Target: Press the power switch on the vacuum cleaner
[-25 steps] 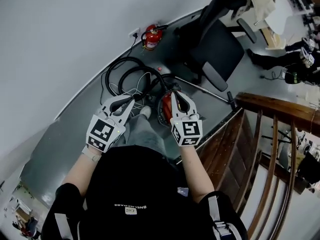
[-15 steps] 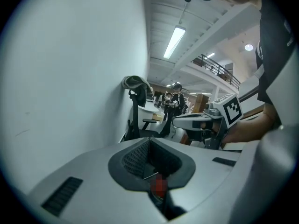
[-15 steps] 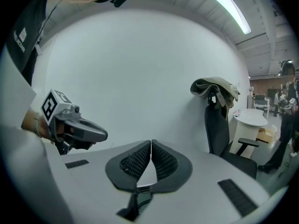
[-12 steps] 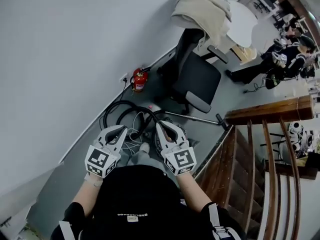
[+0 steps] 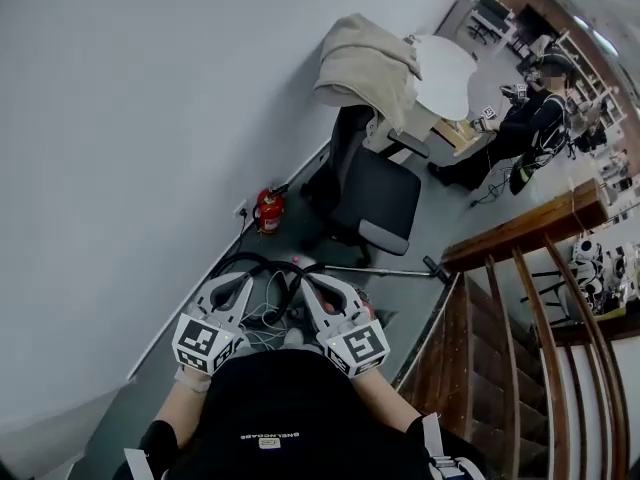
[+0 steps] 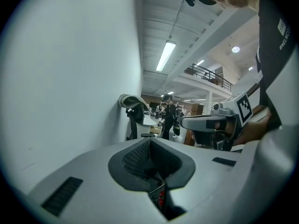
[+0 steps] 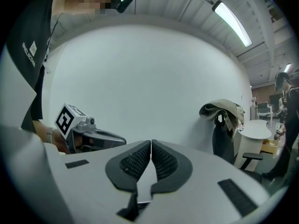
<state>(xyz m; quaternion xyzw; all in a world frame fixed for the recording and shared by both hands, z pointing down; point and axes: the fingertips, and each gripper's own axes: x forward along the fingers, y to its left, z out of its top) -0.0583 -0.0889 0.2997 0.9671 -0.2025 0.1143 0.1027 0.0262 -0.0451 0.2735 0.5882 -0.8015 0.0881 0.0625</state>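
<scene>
Left tongs (image 5: 240, 284): clenched. In your left gripper view the pads (image 6: 140, 155) meet at the tip (image 6: 149, 141) with nothing between them.

Right tongs (image 5: 313, 290): also clenched, pads (image 7: 164, 161) pressed edge to edge (image 7: 151, 144), holding nothing. Neither pair touches anything. Each gripper view shows the other tongs alongside ( (image 6: 216, 122), (image 7: 88, 134)), level with its own and apart from it.

Both tongs are held up in front of your chest and point toward 12 o'clock.

Vacuum cleaner (image 5: 296, 268): on the grey floor (image 5: 440, 218), directly below and just beyond the tongs. Its body is mostly covered by the right tongs. The black hose (image 5: 240, 259) loops out toward 11 o'clock. The metal wand (image 5: 385, 269) runs toward 3 o'clock and ends near the foot of the railing. The power switch cannot be made out.

Room:
- White wall (image 5: 130, 118) fills everything from 9 to 12 o'clock.
- Red fire extinguisher (image 5: 267, 211) stands against the wall at 12 o'clock, beyond the hose.
- Black office chair (image 5: 372, 196) is at 1 o'clock, with a beige cloth (image 5: 368, 60) draped over its back.
- Round white desk (image 5: 447, 76) sits just behind the chair.
- A seated person (image 5: 520, 128) is past the desk at 2 o'clock.
- Wooden stair railing (image 5: 520, 308) runs from 3 to 5 o'clock.
</scene>
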